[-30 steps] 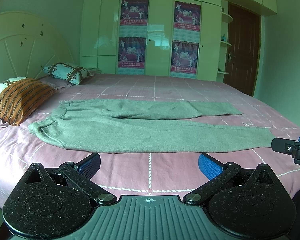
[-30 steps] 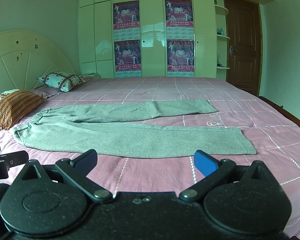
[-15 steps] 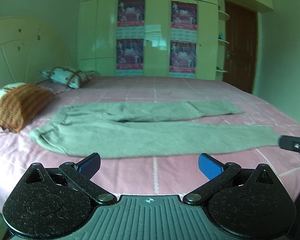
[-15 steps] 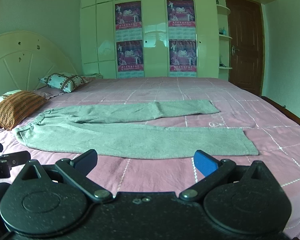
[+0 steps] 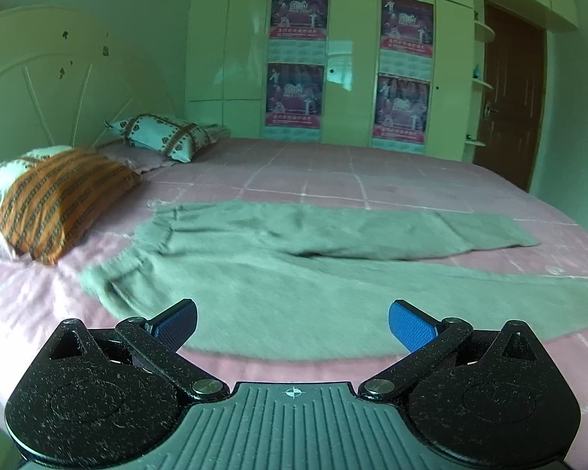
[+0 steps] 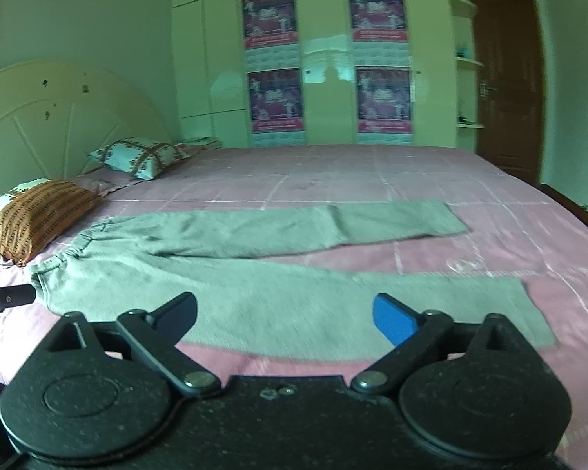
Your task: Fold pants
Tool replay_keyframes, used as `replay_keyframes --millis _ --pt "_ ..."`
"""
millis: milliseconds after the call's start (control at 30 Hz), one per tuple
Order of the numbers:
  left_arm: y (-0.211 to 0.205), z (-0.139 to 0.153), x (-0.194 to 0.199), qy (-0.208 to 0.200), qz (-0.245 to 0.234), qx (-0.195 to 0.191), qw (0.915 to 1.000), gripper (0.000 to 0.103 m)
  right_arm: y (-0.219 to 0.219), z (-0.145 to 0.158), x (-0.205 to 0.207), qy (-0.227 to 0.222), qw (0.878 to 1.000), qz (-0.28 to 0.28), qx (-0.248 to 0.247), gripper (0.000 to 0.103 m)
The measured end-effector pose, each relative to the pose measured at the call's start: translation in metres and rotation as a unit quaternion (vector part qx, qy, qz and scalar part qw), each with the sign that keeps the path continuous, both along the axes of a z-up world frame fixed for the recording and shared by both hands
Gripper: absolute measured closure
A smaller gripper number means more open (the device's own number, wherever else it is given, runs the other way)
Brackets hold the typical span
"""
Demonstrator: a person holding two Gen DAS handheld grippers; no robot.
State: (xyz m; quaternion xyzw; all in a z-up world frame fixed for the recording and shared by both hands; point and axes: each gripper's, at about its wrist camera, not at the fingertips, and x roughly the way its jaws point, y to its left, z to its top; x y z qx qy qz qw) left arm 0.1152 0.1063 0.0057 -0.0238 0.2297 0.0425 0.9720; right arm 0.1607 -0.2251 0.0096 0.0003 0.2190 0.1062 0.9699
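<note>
Grey pants [image 5: 294, 274] are lying flat near the bed's [image 5: 392, 180] front edge, long axis running left-right, waistband toward the pillows. Both the left gripper [image 5: 292, 323] and right gripper [image 6: 284, 315] are hovering wide open, gripping nothing, just before the near leg.

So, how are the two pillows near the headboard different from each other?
The near pillow is orange-brown with dark stripes; the far pillow is pale, with brown patterned bands. The striped one leans tilted against another pale pillow behind it, close to the waistband of the gray pants; the pale one lies flatter and further back, toward the wardrobe. In both views the striped one looks larger, but it is nearer. Both rest on the pink bedsheet.
</note>
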Motion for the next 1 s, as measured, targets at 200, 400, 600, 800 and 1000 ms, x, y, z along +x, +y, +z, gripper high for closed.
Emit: replay_keyframes --millis 200,400,600,800,1000 --pt "0.088 0.018 0.089 -0.009 0.020 0.003 0.9997 0.000 0.027 0.023 0.081 -0.009 0.999 0.048 -0.017 0.028" --pt "0.184 0.007 0.204 0.037 0.046 0.000 0.9982 0.000 0.062 0.029 0.189 -0.005 0.996 0.073 -0.051 0.035" --pt "0.258 -0.044 0.309 0.108 0.060 -0.021 0.9921 0.022 0.108 0.001 0.301 0.040 0.989 0.116 -0.087 0.060" --pt "0.279 -0.084 0.385 0.148 0.032 -0.014 0.9883 0.024 0.144 -0.038 0.383 0.070 0.979 0.154 -0.115 0.065" --pt "0.293 -0.107 0.432 0.169 0.008 -0.040 0.9847 0.024 0.178 -0.078 0.439 0.099 0.962 0.204 -0.155 0.068"
